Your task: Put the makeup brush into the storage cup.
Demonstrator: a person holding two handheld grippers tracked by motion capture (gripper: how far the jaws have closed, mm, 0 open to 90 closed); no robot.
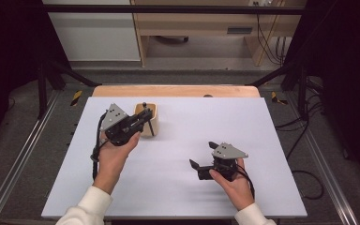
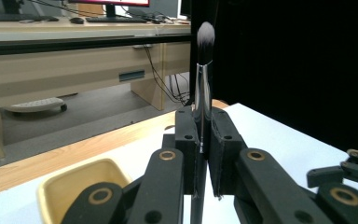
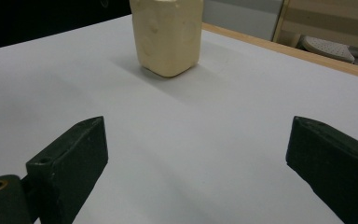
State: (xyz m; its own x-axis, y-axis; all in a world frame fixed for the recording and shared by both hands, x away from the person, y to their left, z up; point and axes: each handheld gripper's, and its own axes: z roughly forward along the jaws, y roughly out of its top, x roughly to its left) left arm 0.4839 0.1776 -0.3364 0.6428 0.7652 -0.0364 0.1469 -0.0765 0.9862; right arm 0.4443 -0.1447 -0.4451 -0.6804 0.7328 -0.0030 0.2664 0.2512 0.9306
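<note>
A white table (image 1: 178,187) carries a cream cup (image 1: 149,123) toward its far left. The left gripper (image 1: 145,115) sits in the person's left hand (image 1: 115,154), right at the cup and partly in front of it. Its jaws are clamped on a brush (image 2: 203,93), which stands upright between the pads: the dark bristle tip points up, a metal ferrule sits below it, and the black handle runs down between the jaws. In the left gripper view the cup's open yellow mouth (image 2: 81,184) lies low and to the left of the jaws, so the brush stands above the table just beside the cup, not inside it. In the high view the brush shows as a thin dark rod at the cup's right edge. The right gripper (image 1: 205,155) is held in the right hand (image 1: 234,185) near the table's middle right, well apart from the cup and pointing toward it. Its jaws stand wide apart with nothing between them; the right gripper view looks across bare table to the cup (image 3: 168,35) beyond.
</note>
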